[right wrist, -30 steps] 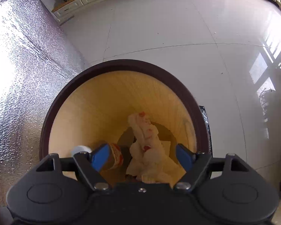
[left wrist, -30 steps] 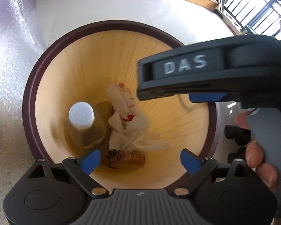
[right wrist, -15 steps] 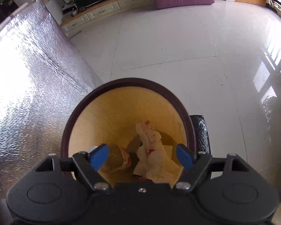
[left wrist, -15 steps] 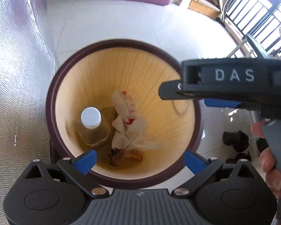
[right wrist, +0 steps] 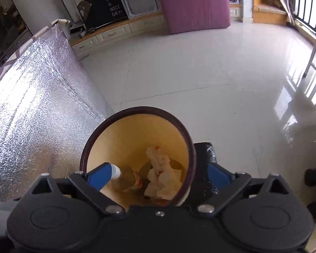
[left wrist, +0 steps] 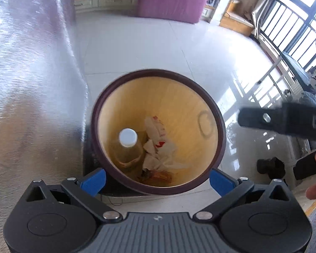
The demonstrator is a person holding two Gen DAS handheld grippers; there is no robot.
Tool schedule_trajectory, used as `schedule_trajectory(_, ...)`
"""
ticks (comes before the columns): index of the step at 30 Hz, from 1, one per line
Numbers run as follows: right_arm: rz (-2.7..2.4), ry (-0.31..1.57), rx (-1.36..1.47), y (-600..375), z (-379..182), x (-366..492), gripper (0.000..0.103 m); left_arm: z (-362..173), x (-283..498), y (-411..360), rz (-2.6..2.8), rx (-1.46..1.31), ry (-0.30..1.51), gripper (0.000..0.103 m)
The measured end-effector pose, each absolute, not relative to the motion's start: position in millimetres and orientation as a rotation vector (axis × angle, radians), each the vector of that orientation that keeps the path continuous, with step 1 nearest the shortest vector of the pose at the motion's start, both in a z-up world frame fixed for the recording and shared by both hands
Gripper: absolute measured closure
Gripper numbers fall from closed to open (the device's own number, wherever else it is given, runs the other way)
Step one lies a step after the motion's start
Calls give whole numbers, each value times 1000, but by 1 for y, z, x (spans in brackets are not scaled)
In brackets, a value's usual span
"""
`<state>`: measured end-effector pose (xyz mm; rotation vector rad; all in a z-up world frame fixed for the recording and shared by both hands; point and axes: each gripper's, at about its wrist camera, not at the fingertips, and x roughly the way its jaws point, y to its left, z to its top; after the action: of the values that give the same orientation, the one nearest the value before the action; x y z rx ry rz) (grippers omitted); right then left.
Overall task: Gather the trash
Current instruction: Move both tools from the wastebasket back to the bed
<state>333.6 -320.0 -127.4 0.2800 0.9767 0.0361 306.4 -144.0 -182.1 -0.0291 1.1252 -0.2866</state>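
Note:
A round bin [left wrist: 206, 103] with a dark rim and yellow inside stands on the floor. In it lie a clear bottle with a white cap [left wrist: 127, 137], crumpled white paper with red marks [left wrist: 158, 143] and a brown wrapper [left wrist: 160, 175]. My left gripper [left wrist: 157, 180] is open and empty above the bin's near rim. My right gripper [right wrist: 158, 176] is open and empty above the bin [right wrist: 137, 111], where the bottle [right wrist: 126, 176] and paper [right wrist: 161, 172] show. The right gripper's body [left wrist: 284, 122] shows at right in the left wrist view.
A silver foil-covered surface [left wrist: 31, 94] [right wrist: 35, 105] stands left of the bin. White tiled floor [right wrist: 200, 73] spreads beyond. A purple mattress [right wrist: 191, 2] leans at the far wall. Dark shoes [left wrist: 270, 166] lie at right. A black bag [right wrist: 206, 147] sits beside the bin.
Both grippers have risen and pulled back from the bin, which now looks smaller. The right gripper's body has moved off to the right in the left wrist view.

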Motion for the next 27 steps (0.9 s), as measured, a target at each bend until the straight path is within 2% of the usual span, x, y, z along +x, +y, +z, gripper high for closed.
schedule_trajectory(13,-11,903,198,-325,-99,272,0,-137,268,-105,-245,-89,1044,0)
schedule_trajectory(27,-5,839,149,-323,-62,212,0,-88,226,-99,-261,-55,922,0)
